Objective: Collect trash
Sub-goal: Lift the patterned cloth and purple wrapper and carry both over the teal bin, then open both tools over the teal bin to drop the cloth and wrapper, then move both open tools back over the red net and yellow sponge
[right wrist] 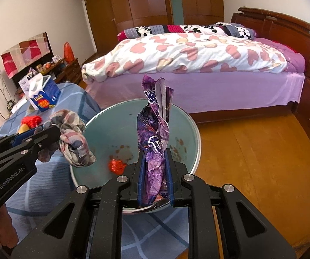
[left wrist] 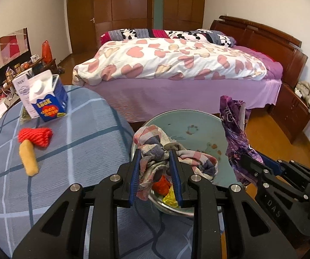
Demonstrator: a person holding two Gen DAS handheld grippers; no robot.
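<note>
The left gripper (left wrist: 156,172) clamps a checked cloth (left wrist: 155,149) above the metal basin (left wrist: 189,125). The right gripper (right wrist: 155,172) pinches a purple wrapper (right wrist: 155,129) upright over it.

wooden bed (left wrist: 260,34), wardrobe (left wrist: 129,4), wood floor (right wrist: 252,151)

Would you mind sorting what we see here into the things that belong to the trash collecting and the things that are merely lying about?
Part of the job:
- plaid cloth, clamped in the left gripper
- purple wrapper, clamped in the right gripper
- basin, holding a red scrap

Possibly trash, untouched on the blue table cover:
- blue carton
- red knit piece
- yellow roll

Just lying about:
- bed
- wardrobe
</note>
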